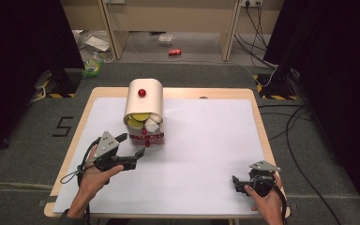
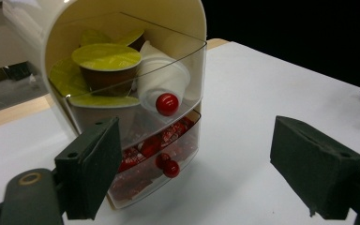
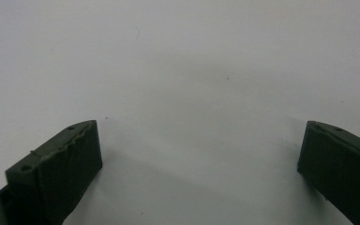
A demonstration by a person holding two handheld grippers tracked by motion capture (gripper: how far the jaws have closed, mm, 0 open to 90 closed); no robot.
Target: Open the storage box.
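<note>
A cream arched drawer box [image 1: 145,101] stands on the white sheet [image 1: 206,140], left of the middle, with a red knob [image 1: 142,93] on top. Its clear upper drawer [image 2: 190,70] holds brown pods with yellow-green lids [image 2: 106,56] and white cups, and has a red knob [image 2: 167,104]. The lower drawer [image 2: 187,140] holds red-wrapped pieces. My left gripper [image 1: 131,145] is open just in front of the box, to its left, touching nothing; in its own view the left gripper [image 2: 201,164] points at the drawers. My right gripper [image 1: 235,184] is open and empty near the front right, and in its own view the right gripper [image 3: 199,164] hangs over bare sheet.
The wooden table edge [image 1: 258,117] frames the sheet. Beyond the table the floor holds a red can [image 1: 175,52], litter [image 1: 93,63], cables [image 1: 290,122] and wooden furniture legs [image 1: 228,33]. Black curtains hang on both sides.
</note>
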